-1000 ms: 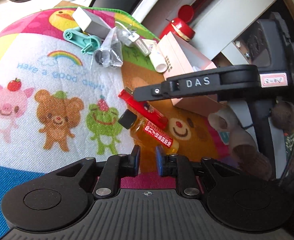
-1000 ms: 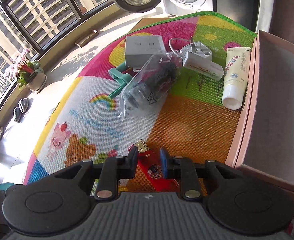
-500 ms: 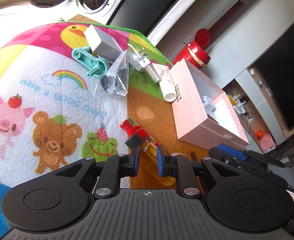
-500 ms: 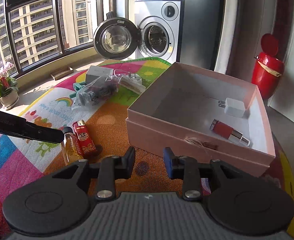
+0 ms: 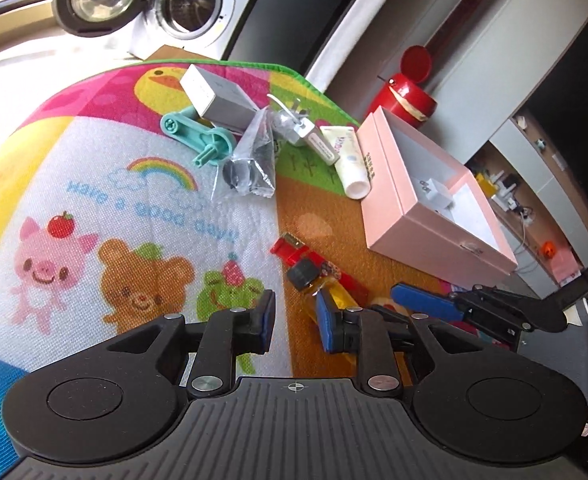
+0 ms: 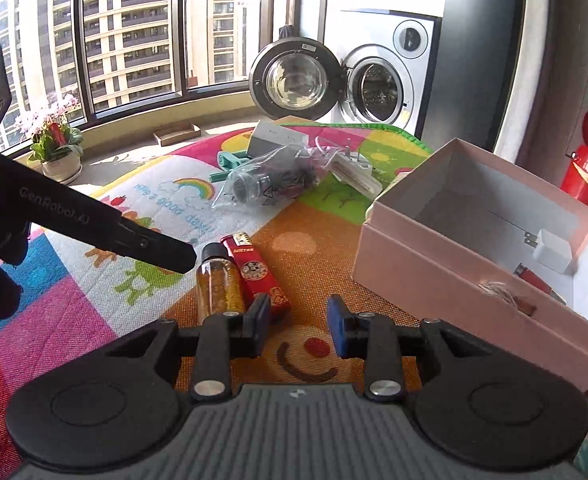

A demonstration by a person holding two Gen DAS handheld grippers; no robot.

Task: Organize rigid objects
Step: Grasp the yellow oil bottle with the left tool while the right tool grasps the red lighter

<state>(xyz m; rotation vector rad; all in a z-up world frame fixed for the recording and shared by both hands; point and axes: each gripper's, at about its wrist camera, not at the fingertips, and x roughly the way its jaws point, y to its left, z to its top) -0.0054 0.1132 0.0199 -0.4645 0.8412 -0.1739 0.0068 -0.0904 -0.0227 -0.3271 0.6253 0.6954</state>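
A small amber bottle with a black cap lies beside a red lighter on the play mat. My left gripper is open, just above and near the bottle, holding nothing. My right gripper is open and empty, low over the mat right of the lighter. The pink box holds a white charger and a red lighter. Further back lie a bagged dark item, a grey box, a teal tool, a white plug and a white tube.
The colourful play mat covers the floor. A washing machine with an open door stands behind it. A red bin is behind the box. A flower pot sits by the window.
My left gripper's jaws have opened wider near the bottle. My right gripper has pulled back from the box, lowered toward the mat and opened wider.
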